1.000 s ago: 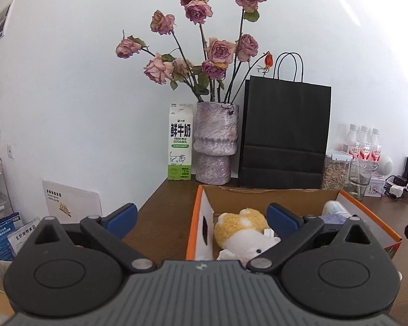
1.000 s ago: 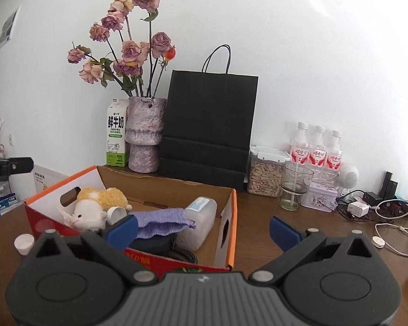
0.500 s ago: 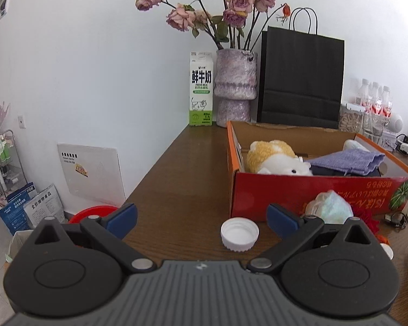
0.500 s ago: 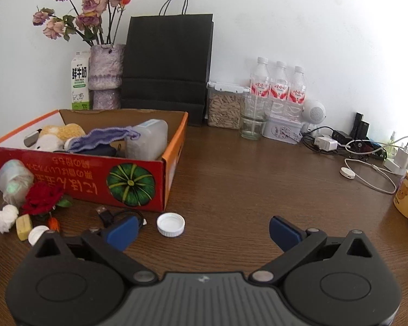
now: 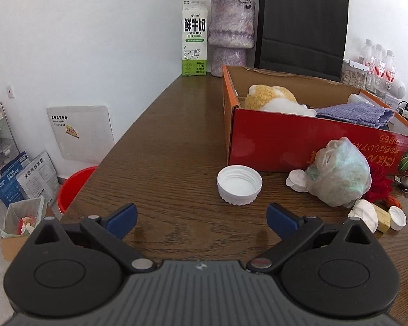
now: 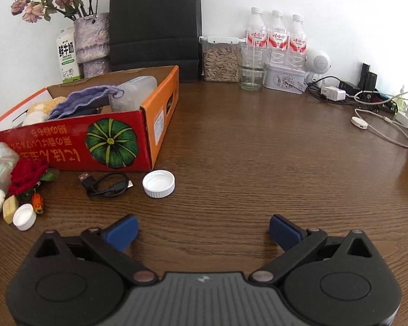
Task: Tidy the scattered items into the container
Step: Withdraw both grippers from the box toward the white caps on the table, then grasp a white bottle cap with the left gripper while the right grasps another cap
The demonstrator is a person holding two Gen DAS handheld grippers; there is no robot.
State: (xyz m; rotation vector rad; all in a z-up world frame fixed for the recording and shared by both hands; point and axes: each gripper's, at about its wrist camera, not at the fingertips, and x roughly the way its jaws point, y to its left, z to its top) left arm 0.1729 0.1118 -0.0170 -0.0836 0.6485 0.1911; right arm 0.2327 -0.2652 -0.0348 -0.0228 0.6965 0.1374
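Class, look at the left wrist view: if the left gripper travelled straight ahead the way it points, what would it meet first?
Probably the large white cap on the table, just ahead of the open left gripper and slightly right of centre. Behind it stands the red box. Depth is uncertain.

The left gripper (image 5: 201, 218), a black two-finger tool with a ribbed grey body and blue rubber fingertip pads (image 5: 122, 218), is held low over the brown wooden table (image 5: 171, 135), near its front left corner, pointing toward the far edge. Its jaws stand wide apart with nothing between them. The right gripper (image 6: 203, 229), of the same black and grey build with blue pads (image 6: 284, 231), is held level near the front edge, further right, jaws likewise spread wide and empty.
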